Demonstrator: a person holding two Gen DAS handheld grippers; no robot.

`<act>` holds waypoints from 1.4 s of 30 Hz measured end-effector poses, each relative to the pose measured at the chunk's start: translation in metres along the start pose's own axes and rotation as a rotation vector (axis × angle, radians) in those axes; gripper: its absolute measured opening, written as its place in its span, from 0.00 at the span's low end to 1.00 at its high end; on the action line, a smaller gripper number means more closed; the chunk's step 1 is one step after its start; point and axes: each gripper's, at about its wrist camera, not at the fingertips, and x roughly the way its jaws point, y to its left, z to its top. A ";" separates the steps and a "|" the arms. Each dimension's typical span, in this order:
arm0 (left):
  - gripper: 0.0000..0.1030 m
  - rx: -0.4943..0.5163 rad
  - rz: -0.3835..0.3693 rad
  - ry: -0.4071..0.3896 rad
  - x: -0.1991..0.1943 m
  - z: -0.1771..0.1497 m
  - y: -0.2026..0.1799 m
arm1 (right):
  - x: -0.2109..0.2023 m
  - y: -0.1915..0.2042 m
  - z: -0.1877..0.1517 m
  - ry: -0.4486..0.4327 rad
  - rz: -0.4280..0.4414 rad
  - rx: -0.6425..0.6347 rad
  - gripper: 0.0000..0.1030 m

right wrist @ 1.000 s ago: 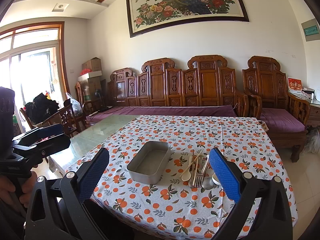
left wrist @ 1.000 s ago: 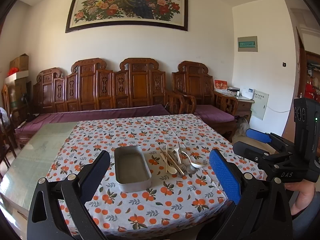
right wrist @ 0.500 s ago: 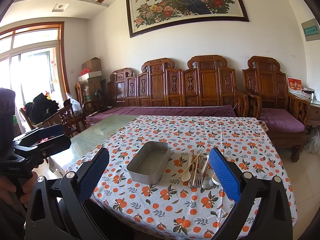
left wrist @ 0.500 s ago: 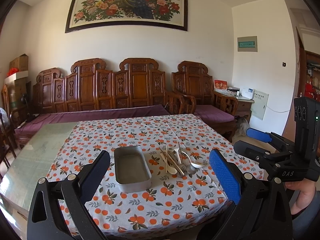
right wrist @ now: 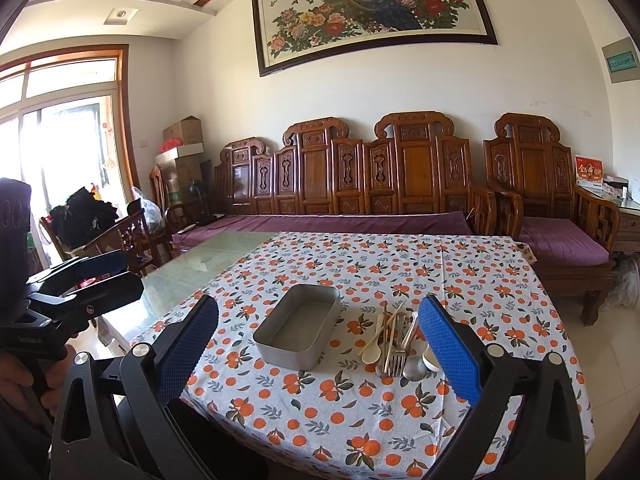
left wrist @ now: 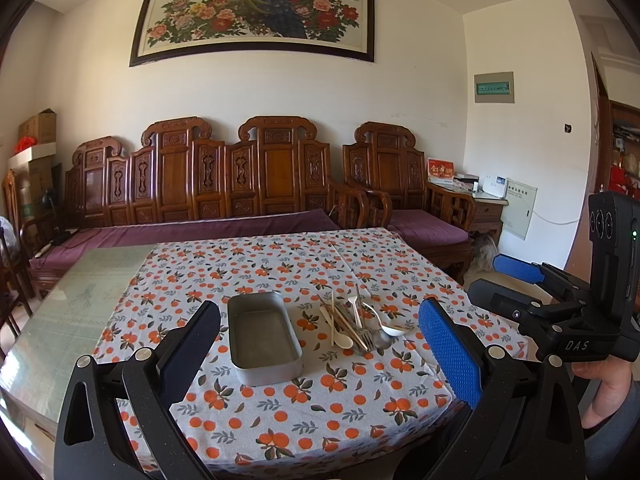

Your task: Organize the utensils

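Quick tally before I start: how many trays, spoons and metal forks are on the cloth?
Metal tray: 1
Spoons: 3 (cream, white, metal)
Metal forks: at least 1
Total: 5, leaving out the chopsticks, which overlap too much to count.

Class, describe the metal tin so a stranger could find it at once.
Start at the table's orange-patterned cloth. Near its front edge lies a heap of cutlery; the tin sits just left of it. It is the only container: grey, rectangular, shallow and empty.
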 end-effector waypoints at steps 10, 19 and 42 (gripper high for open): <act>0.93 -0.001 -0.003 0.002 0.002 -0.003 0.000 | 0.000 0.001 0.001 0.004 -0.001 0.000 0.97; 0.93 -0.013 0.020 0.066 0.023 -0.014 0.008 | 0.007 -0.011 0.001 0.028 -0.032 0.017 0.97; 0.93 -0.031 0.052 0.278 0.128 -0.027 0.032 | 0.115 -0.080 -0.030 0.181 -0.129 0.044 0.71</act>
